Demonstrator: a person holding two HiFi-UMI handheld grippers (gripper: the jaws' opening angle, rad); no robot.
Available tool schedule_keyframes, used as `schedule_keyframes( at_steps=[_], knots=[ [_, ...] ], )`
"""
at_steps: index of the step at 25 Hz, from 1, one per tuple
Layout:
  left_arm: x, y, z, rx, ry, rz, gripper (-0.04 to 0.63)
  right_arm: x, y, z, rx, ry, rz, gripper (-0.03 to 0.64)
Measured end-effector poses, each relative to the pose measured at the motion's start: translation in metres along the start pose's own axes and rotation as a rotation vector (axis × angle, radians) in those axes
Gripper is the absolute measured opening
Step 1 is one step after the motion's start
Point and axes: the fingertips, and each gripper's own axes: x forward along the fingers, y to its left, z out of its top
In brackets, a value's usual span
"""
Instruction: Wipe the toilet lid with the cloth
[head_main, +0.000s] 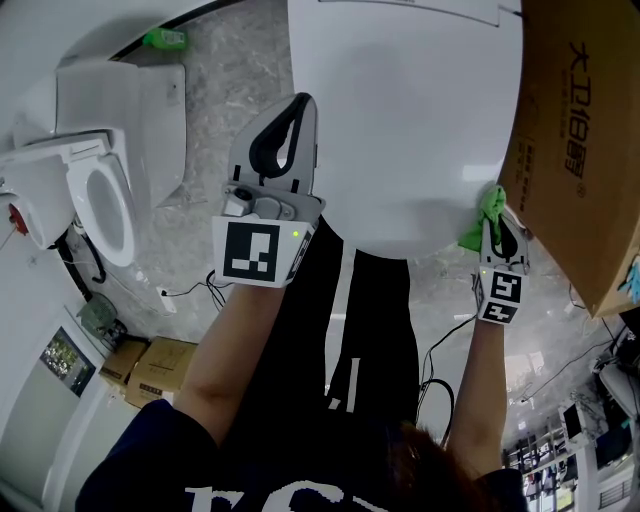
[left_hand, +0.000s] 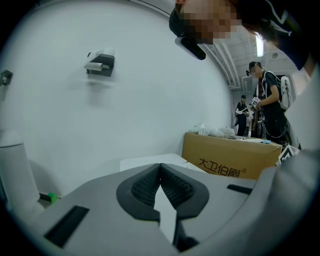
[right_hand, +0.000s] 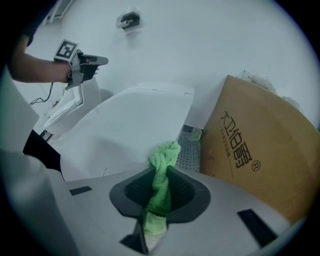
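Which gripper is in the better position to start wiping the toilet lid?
The right gripper: its jaws are shut on the green cloth at the toilet lid's edge. The left gripper is shut and empty.

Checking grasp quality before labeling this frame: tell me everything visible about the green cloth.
The cloth is bright green with a fuzzy, towel-like weave. It is twisted into a rope-like bunch and pinched between the jaws of the right gripper, which are shut on it. Its bunched upper end sticks out past the jaw tips. In the head view it sits at the right edge of the white toilet lid, beside the cardboard box; contact with the lid is unclear.
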Motion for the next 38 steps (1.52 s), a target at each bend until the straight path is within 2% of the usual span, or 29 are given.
schedule_keyframes(
  at_steps=[2,3,8,12,15,20,24,27,30,33,38],
  knots=[
    [0.000,-0.003,-0.001,0.001,0.003,-0.005,0.020,-0.009,0.001,0.006,0.010,-0.033,0.010,0.081],
    [-0.001,-0.003,-0.001,0.001,0.003,-0.006,0.020,-0.015,0.010,0.014,0.011,-0.057,0.042,0.081],
    [-0.002,-0.004,-0.001,0.000,-0.003,-0.003,0.018,-0.032,0.106,0.050,0.031,-0.161,0.342,0.082],
    [-0.003,-0.003,-0.001,-0.001,-0.005,0.005,0.020,-0.027,0.194,0.043,0.029,-0.067,0.544,0.082],
    [-0.004,-0.003,-0.002,0.001,0.000,0.006,0.020,-0.014,0.237,0.026,-0.006,0.031,0.598,0.081],
    [-0.005,-0.002,-0.004,0.001,0.000,0.008,0.020,-0.008,0.242,0.015,-0.112,0.029,0.572,0.081],
    [-0.008,-0.003,-0.004,-0.003,0.000,0.007,0.018,-0.013,0.208,0.001,-0.142,0.046,0.516,0.081],
    [-0.008,-0.003,0.001,0.001,-0.007,0.007,0.020,-0.015,0.157,-0.011,-0.088,0.080,0.385,0.081],
    [-0.010,-0.007,0.014,-0.002,-0.029,0.016,0.018,-0.019,0.088,-0.016,0.081,0.083,0.209,0.081],
    [-0.015,-0.010,0.040,-0.025,-0.073,0.035,0.020,-0.038,0.030,0.017,0.209,-0.063,0.091,0.081],
    [-0.039,-0.009,0.108,-0.006,-0.123,0.060,0.020,-0.112,-0.012,0.140,0.256,-0.374,0.025,0.081]
  ],
)
